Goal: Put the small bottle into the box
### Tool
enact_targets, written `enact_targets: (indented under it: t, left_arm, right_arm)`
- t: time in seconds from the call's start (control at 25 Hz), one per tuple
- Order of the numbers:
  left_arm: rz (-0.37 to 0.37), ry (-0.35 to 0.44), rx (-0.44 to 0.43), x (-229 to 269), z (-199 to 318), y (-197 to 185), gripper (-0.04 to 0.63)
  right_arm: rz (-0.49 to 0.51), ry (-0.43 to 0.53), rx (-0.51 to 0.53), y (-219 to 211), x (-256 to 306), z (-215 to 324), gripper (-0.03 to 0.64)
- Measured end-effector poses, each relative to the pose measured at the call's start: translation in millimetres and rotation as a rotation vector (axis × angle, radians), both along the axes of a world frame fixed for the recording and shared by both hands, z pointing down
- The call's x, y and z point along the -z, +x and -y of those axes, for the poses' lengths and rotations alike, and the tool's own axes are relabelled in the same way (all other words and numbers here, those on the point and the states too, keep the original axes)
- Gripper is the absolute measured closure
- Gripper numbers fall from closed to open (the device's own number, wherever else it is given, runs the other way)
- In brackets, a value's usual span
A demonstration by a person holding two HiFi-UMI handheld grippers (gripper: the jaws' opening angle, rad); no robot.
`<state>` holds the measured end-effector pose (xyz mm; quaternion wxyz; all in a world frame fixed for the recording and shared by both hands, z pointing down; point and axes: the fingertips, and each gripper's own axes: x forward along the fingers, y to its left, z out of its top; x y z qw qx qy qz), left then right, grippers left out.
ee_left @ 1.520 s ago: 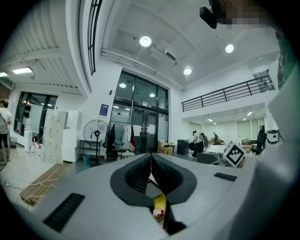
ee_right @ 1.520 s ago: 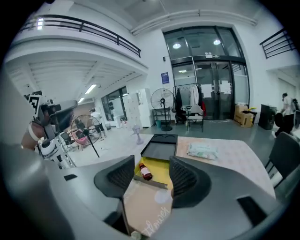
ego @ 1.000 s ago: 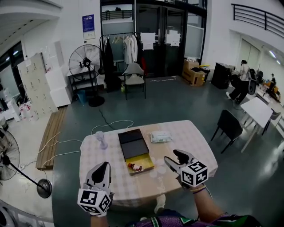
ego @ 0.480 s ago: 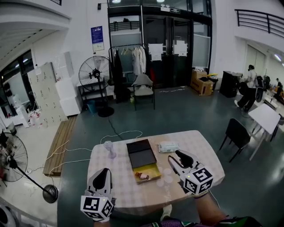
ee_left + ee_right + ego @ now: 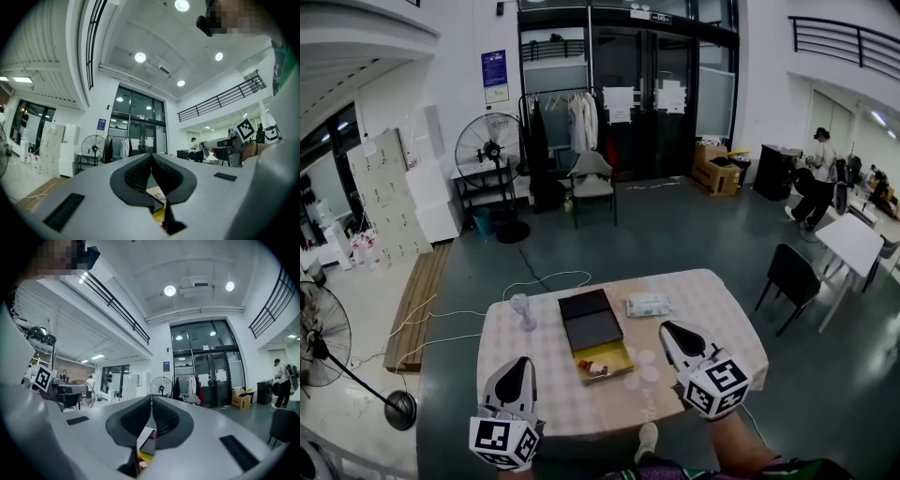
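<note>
The surface (image 5: 717, 323), under a pale checked cloth, fills the lower middle of the head view. The box (image 5: 625, 353) lies open at its centre, with a dark lid toward the top of the frame and a yellow tray toward the bottom. The bottle (image 5: 592, 367), small and partly red, lies on its side inside the yellow tray, toward the tray's lower left. A white packet (image 5: 648, 305) lies just right of the lid. A small clear thing (image 5: 522, 310) stands left of the lid, apart from the box.

The left tongs (image 5: 517, 362) hover at the lower left of the frame over the near edge of the surface, tips pointing up the picture and well apart from the box. In the left gripper view their jaws meet tip to tip with nothing between them.

The right tongs (image 5: 667, 328) hang at the lower right, near the right side of the tray. Whether they touch the cloth cannot be told. Their jaws are closing. The right gripper view shows the tips together with nothing held, and a corner of the box shows below them.

Beyond the surface, on the grey floor, a fan (image 5: 490, 146) stands at the upper left, a grey chair (image 5: 592, 180) at the upper middle and a black chair (image 5: 789, 273) at the right. A white cable (image 5: 546, 277) trails across the floor. A person (image 5: 818, 161) stands at the far upper right.
</note>
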<state>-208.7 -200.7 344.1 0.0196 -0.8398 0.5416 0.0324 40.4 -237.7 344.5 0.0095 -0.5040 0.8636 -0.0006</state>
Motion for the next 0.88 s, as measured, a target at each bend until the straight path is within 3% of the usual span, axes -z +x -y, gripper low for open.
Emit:
enact_targets:
  t: [0.88]
  left_arm:
    - [0.024, 0.008, -0.035, -8.9, -0.4, 16.0, 0.572]
  right_arm:
    - [-0.02, -0.02, 0.001, 2.2, -4.5, 0.8, 0.611]
